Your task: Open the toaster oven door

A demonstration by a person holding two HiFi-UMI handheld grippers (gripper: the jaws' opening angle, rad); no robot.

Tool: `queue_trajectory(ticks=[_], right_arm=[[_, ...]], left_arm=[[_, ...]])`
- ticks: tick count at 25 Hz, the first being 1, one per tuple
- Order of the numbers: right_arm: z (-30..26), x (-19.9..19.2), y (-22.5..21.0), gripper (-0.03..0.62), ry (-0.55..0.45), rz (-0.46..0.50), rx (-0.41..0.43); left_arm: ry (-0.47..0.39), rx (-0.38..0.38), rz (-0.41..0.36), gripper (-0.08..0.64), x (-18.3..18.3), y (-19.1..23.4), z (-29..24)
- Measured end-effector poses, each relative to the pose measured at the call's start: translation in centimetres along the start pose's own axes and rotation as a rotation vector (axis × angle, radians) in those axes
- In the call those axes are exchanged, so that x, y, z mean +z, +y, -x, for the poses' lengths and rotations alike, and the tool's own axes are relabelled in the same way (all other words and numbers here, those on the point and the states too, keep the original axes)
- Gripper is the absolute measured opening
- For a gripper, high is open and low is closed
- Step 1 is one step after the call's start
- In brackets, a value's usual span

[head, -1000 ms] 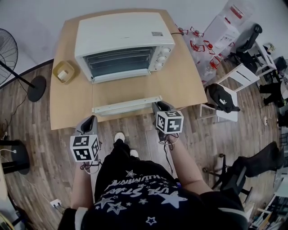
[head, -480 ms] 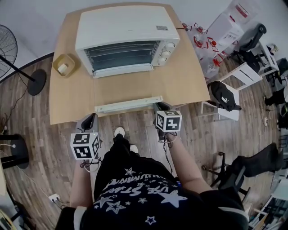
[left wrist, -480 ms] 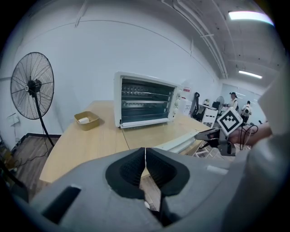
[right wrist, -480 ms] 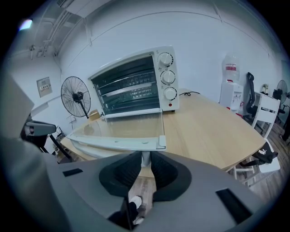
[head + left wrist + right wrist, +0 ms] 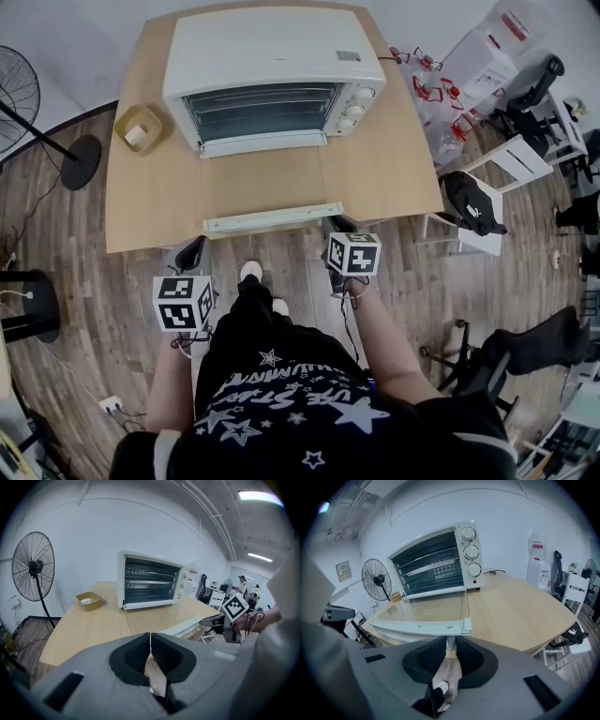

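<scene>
Right gripper [image 5: 450, 648] clamped on the door handle [image 5: 419, 628], the toaster oven [image 5: 267, 47] door [image 5: 262, 183] lying flat open; left gripper [image 5: 150, 646] pinched shut, empty

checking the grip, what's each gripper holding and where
The right gripper is clamped on the oven door handle, near its right end. The left gripper is shut on nothing.

Bright, even light fills the room. Long ceiling lights [image 5: 260, 496] glow overhead. The white toaster oven [image 5: 267, 52] looks very bright on top. Shadows on the tabletop [image 5: 375, 178] are soft. Both gripper views curve, with dark, blurry edges.
</scene>
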State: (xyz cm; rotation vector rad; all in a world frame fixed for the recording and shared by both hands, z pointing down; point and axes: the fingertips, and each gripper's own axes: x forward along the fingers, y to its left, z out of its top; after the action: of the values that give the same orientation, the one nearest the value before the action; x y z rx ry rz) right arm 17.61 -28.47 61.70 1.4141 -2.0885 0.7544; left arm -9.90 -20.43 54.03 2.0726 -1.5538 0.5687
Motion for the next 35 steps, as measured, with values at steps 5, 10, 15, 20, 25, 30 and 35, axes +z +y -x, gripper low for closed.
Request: queue_trajectory(ticks=[5,10,15,20,25,30,35], right_arm=[[0.3,-0.7,-0.2,0.106,0.014,-0.05,-0.002],[2.0,-1.3,0.8,0.11,-0.004,-0.064,0.034],[4.2,-0.5,1.9,0.109,-0.06,-0.075,0.063],[6.7,-0.7,2.1,0.09,-0.109,-0.103,0.048],[9.5,-1.4,2.9,0.027,-0.143,-0.124,-0.012],[13.2,-2.3,6.0,0.003,-0.197,-0.142,-0.051],[16.5,-2.9,10.1,0.003,-0.259,-0.118,-0.07]], left_arm=[[0.002,0.0,-0.008,0.021,-0.1,-0.8,0.5],[0.007,0.021,-0.024,0.023,-0.8,-1.5,2.6],[0.017,0.036,-0.029,0.023,-1.9,-1.9,4.4],[0.009,0.01,-0.051,0.023,-2.5,-2.6,5.4],[-0.008,-0.054,-0.076,0.021,-3.3,-3.2,7.0],[-0.027,-0.111,-0.093,0.023,-4.6,-2.4,10.3],[-0.046,-0.139,-0.11,0.023,-6.7,-0.7,13.6]])
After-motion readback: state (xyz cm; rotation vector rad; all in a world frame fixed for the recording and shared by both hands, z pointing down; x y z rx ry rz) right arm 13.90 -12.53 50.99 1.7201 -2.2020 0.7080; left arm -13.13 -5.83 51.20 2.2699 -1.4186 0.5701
